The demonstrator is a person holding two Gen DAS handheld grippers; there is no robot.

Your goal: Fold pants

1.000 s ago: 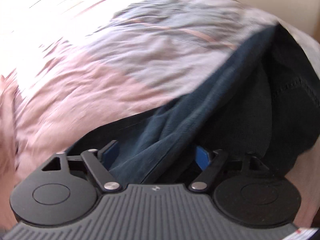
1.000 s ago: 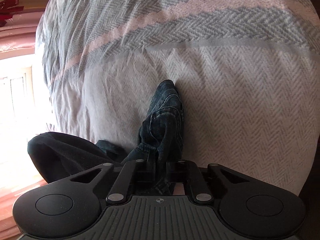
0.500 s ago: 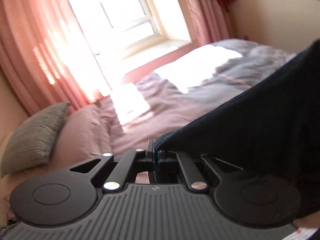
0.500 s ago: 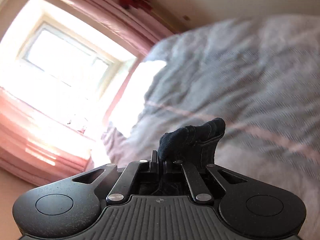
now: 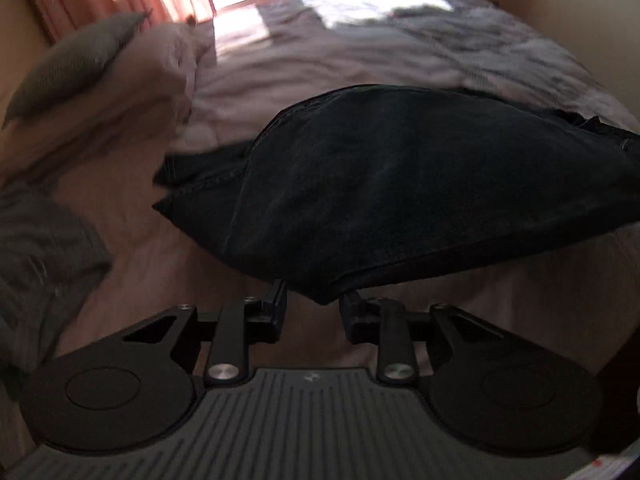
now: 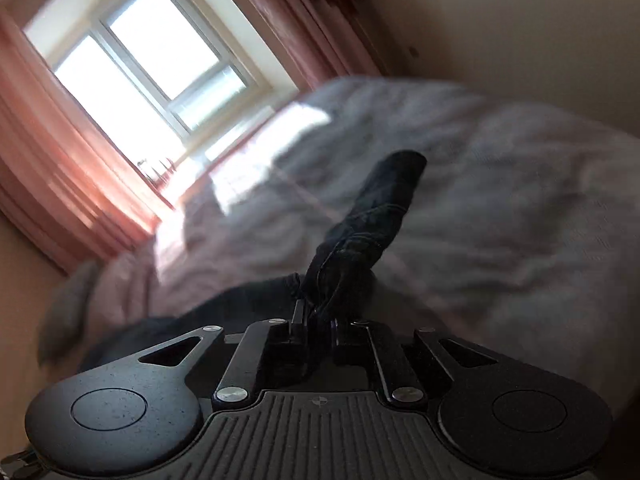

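Your left tool (image 5: 312, 304) is opening, pants (image 5: 400, 184) corner loose between its jaws; your right tool (image 6: 318, 320) is opening, pads touching bunched denim

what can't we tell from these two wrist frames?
- Left wrist view: left gripper jaws are opening; whether the pants corner between them still touches a pad is unclear, dark on dark.
- Same view: the pants' right end is cut off by the frame edge.
- Right wrist view: motion blur smears the bed cover; the right gripper body hides the cloth below the pinched bunch.
- Neither view shows the fold's overall shape.
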